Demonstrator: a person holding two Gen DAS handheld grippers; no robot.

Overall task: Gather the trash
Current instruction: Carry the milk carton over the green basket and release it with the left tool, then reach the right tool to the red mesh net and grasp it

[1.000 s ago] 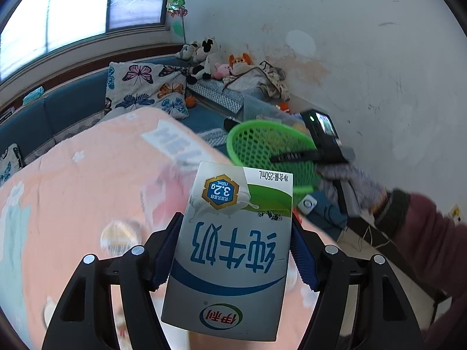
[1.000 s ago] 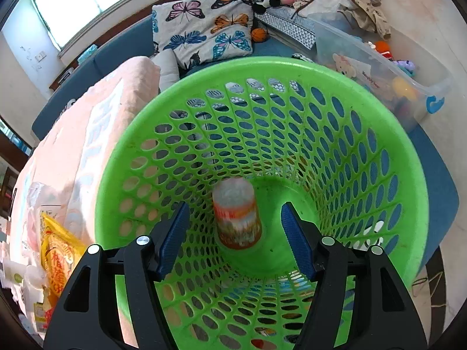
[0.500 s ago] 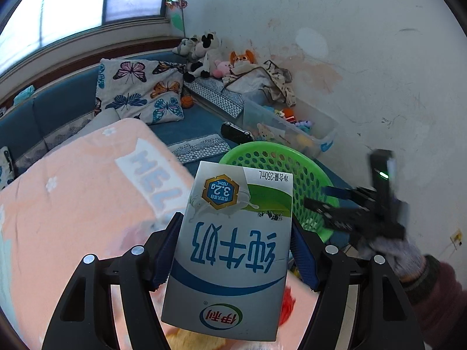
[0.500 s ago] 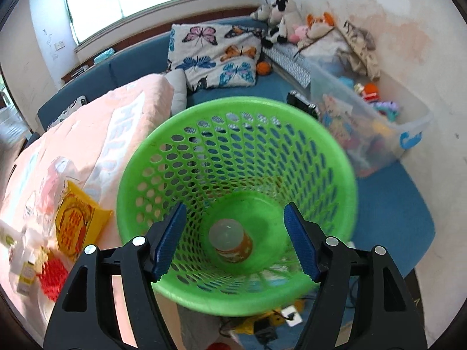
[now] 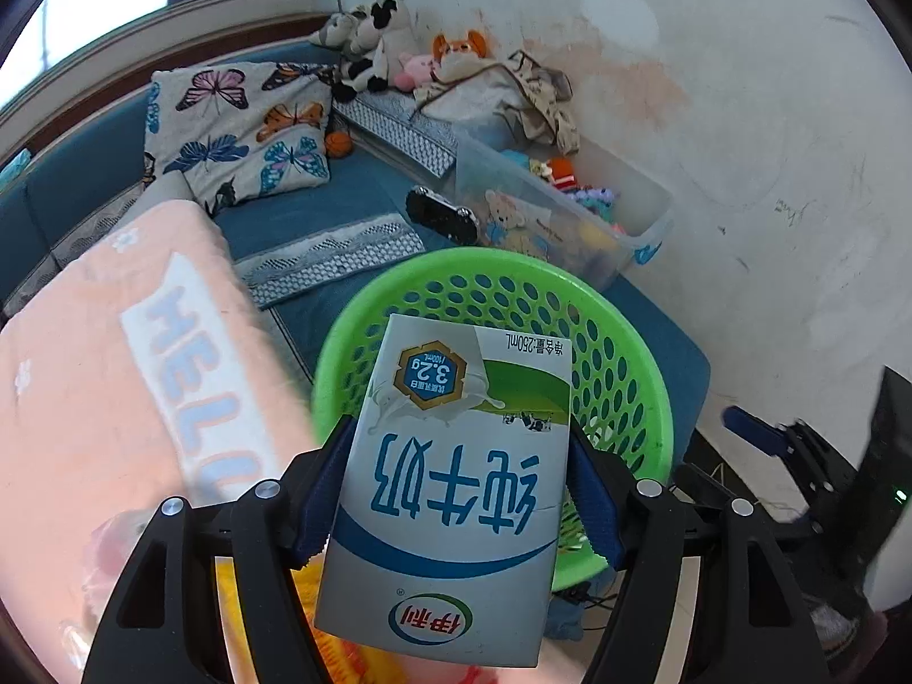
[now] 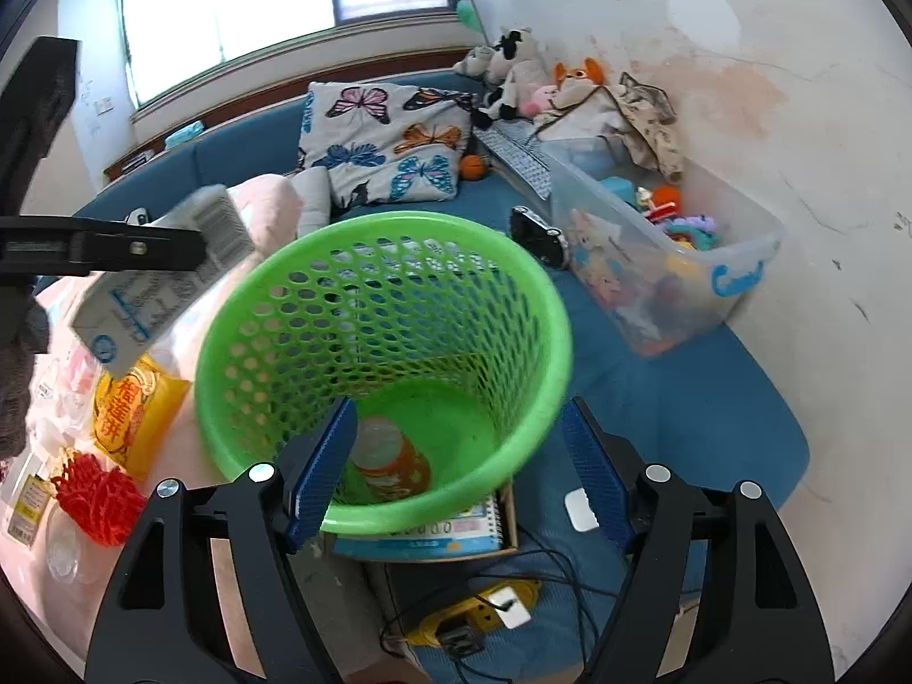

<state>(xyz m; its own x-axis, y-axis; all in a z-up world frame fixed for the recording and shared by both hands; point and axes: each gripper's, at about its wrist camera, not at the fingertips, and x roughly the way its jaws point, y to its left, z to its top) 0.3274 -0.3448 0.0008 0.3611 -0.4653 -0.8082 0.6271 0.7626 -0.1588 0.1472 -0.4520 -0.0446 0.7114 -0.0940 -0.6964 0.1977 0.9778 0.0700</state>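
One milk carton [image 5: 456, 490] is clamped in the left gripper [image 5: 456, 490]; centre it over the green basket [image 5: 621, 342] at frame centre before releasing, while the right gripper [image 6: 459, 470], jaws just opened wide and empty, stays clear.

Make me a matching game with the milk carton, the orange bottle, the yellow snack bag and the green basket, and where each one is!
Things:
1. milk carton
2. orange bottle
3. yellow snack bag
4. green basket

Places:
A. lying on the pink blanket, left of the basket
B. standing beside the blue couch, with one thing inside
C. clamped between the left gripper pads, up by the basket's rim
D. lying at the bottom of the basket

Pairs: 1-C, 2-D, 3-A, 4-B
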